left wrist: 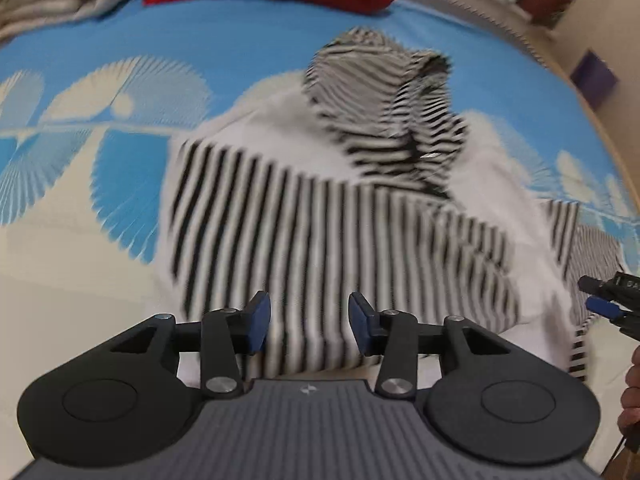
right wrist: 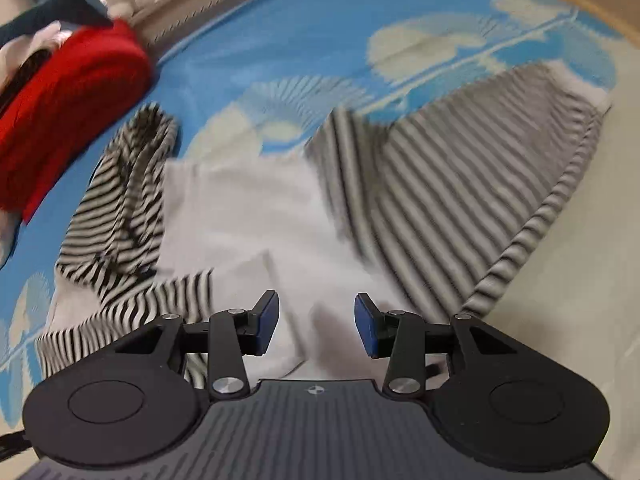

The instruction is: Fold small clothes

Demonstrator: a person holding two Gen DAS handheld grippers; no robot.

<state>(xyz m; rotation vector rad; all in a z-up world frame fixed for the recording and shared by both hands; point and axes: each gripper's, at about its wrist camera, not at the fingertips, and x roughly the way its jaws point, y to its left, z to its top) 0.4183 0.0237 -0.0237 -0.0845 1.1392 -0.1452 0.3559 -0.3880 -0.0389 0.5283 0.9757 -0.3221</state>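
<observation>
Both grippers, left (left wrist: 309,324) and right (right wrist: 316,324), released, empty above black-and-white striped cotton garment (left wrist: 320,216). Risk: loose folded layer ahead springs open unpressed.

Both wrist views look steeply down, close over the bed, sharing the striped garment (left wrist: 320,220) and red cloth (right wrist: 68,108).

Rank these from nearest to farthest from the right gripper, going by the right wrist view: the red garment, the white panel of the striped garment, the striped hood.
1. White panel of the striped garment: straight ahead of the right gripper, reaching under its open jaws.
2. Striped hood: ahead to the left, on the blue bedspread.
3. Red garment: far left, beyond the hood.
</observation>
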